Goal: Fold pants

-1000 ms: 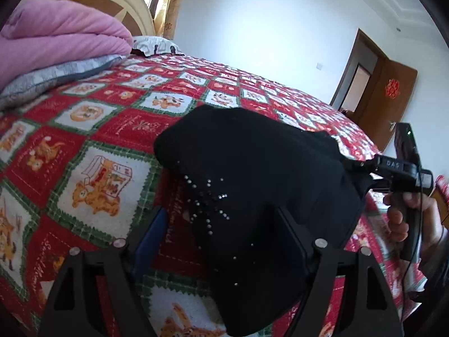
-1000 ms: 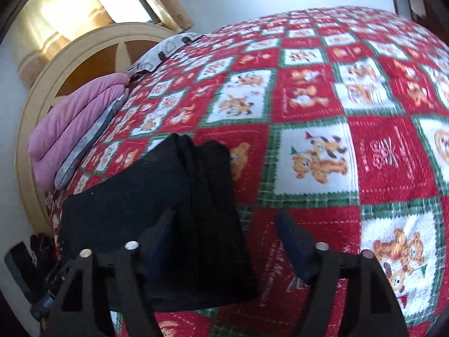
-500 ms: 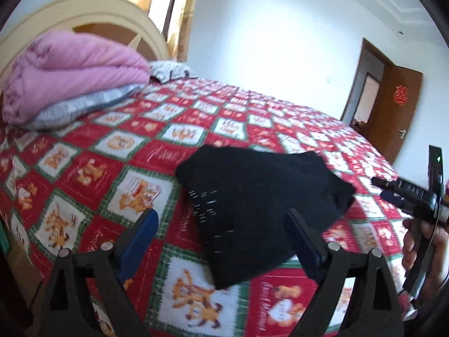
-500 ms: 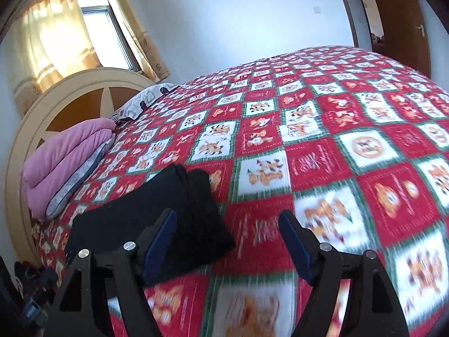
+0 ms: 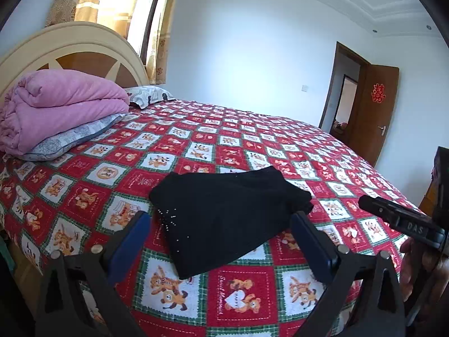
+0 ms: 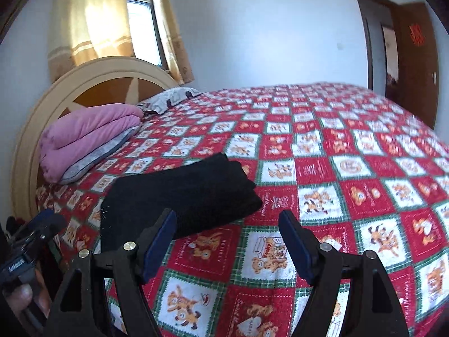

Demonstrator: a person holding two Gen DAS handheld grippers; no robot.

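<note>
Black folded pants (image 5: 224,213), a soft knit with a scatter of small shiny studs on one part, lie as a thick flat bundle on a red, white and green checked bedspread printed with cartoon bears (image 5: 252,140), near the bed's front edge and toward the headboard half of it; the stacked fold layers show along the bundle's right side in the right wrist view (image 6: 185,193). Neither gripper touches the cloth. The left gripper (image 5: 221,241), black-framed with blue pads, hangs above the front edge of the bed with its jaws spreading wider apart and only air between the pads; the pants lie beyond its tips. The right gripper (image 6: 227,241) of the same build is held with its jaws parted and empty, the bundle ahead and to the left of its fingers. In the left wrist view a hand (image 5: 421,269) at the right rim holds the right gripper's black handle. Toward the head of the bed a folded pink quilt (image 5: 59,106) rests on a grey patterned pillow (image 5: 75,137), with a second white-and-grey patterned pillow (image 5: 148,95) beside it against the cream arched headboard (image 5: 70,45). Behind are yellow curtains (image 6: 92,22) over a window, and a brown wooden door (image 5: 378,112) stands open in the far wall.
</note>
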